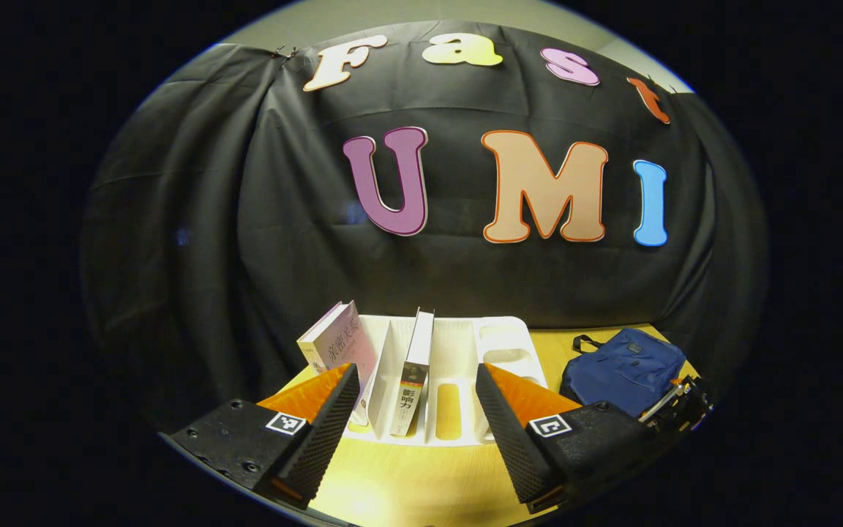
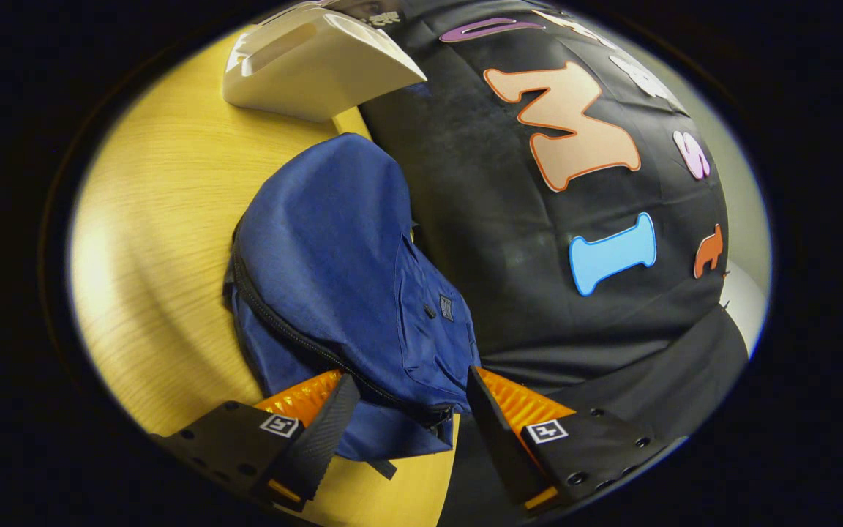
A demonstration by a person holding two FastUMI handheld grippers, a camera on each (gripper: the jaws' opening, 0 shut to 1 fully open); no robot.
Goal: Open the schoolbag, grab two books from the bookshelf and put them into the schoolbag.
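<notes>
Schoolbag zipped, betw open right claw fingers

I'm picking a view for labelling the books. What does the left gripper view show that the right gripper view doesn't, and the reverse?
Left gripper view alone: two books, one leaning and one upright, with the left hand-held gripper open before them. Right gripper view alone: the schoolbag's closed zipper, with the right hand-held gripper open around its end. Shared: the white bookshelf, blue schoolbag and wooden table.

The counter carries two books, one white bookshelf and one blue schoolbag.
</notes>
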